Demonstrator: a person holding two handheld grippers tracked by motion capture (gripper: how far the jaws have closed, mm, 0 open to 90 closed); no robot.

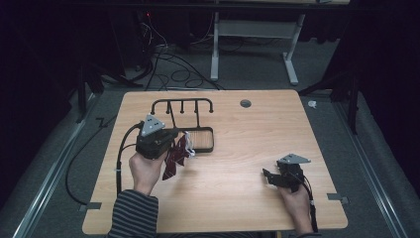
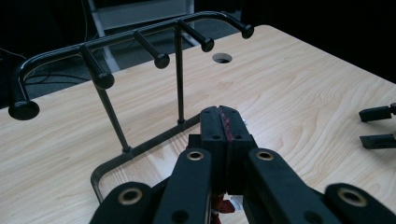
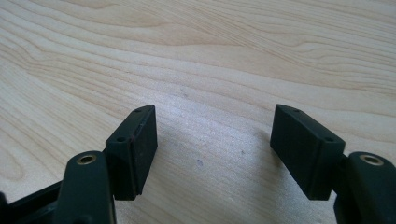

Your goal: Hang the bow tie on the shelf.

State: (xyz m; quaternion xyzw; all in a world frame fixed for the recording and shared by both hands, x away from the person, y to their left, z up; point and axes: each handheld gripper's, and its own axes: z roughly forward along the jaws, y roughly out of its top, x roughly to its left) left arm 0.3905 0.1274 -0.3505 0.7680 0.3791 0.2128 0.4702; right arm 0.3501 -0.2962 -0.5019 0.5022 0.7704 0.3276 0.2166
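A dark red patterned cloth (image 1: 173,158) hangs from my left gripper (image 1: 181,142) just above the table, left of centre. In the left gripper view the gripper (image 2: 223,122) is shut, with a thin red strip of the cloth (image 2: 227,129) pinched between the pads. A black rack (image 1: 182,104) with several knobbed pegs on a rectangular wire base stands right behind it; its peg bar (image 2: 140,37) crosses ahead of the jaws. My right gripper (image 1: 268,176) rests low at the right front of the table, open, with bare wood between its fingers (image 3: 215,128). It also appears at the edge of the left gripper view (image 2: 376,127).
The wooden table (image 1: 247,198) has a round cable hole (image 1: 245,103) near its far edge. Cables lie on the dark floor behind, beside the white legs of another table (image 1: 215,54). Black cables trail from both grippers toward the front edge.
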